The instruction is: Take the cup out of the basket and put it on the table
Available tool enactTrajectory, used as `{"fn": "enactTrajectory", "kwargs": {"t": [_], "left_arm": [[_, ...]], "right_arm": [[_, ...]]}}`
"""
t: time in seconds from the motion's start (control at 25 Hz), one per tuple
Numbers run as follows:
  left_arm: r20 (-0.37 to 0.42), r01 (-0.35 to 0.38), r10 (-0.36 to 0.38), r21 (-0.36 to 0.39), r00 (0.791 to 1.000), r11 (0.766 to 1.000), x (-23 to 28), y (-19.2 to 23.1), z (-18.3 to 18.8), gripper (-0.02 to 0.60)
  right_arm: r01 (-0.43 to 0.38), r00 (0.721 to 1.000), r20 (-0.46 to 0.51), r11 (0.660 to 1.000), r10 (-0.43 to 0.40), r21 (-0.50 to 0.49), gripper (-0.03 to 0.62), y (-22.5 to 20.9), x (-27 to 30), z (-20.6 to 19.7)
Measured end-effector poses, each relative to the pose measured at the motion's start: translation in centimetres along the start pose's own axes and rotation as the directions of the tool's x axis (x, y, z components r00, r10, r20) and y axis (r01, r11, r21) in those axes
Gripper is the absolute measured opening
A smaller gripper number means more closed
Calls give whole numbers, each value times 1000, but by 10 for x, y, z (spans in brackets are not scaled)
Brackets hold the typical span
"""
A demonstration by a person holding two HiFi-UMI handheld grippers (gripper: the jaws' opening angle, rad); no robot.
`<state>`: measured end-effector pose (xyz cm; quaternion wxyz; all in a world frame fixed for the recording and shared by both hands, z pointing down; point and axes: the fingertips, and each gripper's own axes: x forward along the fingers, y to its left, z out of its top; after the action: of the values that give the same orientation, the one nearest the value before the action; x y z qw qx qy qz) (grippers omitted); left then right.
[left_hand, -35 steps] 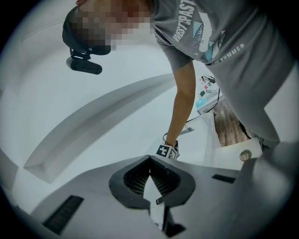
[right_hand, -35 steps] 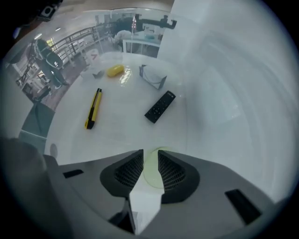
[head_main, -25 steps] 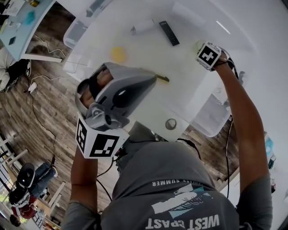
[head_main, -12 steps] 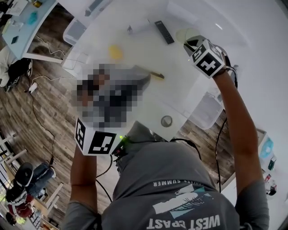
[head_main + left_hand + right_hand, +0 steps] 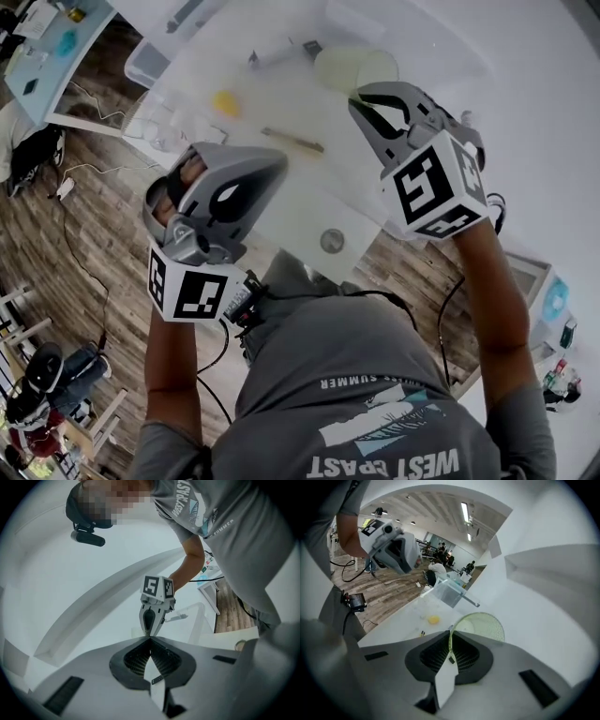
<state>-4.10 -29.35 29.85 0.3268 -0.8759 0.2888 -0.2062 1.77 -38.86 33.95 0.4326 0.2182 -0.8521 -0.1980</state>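
Gripping a pale green cup by its rim, the right gripper holds it over the far part of a white table.
Nearest is the person's grey shirt. Just beyond, the left gripper points across the table with its jaws pressed together and nothing between them. Farther out, the right gripper's jaws pinch the cup's thin wall. Past them a slim stick and a small yellow thing lie on the table, with a clear bin beyond.
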Motion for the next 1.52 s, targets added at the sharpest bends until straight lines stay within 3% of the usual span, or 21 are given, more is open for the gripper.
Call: {"fn": "enactTrajectory", "kwargs": {"t": [0.44, 0.92, 1.12, 1.52], "left_arm": [[-37, -43, 43, -4, 998, 999, -31, -34, 21, 9], [-130, -111, 105, -44, 986, 993, -70, -61, 7, 9], [-157, -135, 123, -68, 980, 989, -82, -71, 2, 9], [-212, -177, 149, -118, 966, 977, -111, -84, -19, 9]], "right_arm": [[-4, 993, 120, 996, 14, -88, 28, 71, -76, 50], [-137, 975, 155, 977, 162, -165, 28, 156, -77, 66], [-223, 959, 127, 951, 254, -216, 28, 198, -64, 62], [-399, 915, -35, 886, 403, -238, 28, 269, -11, 20]]}}
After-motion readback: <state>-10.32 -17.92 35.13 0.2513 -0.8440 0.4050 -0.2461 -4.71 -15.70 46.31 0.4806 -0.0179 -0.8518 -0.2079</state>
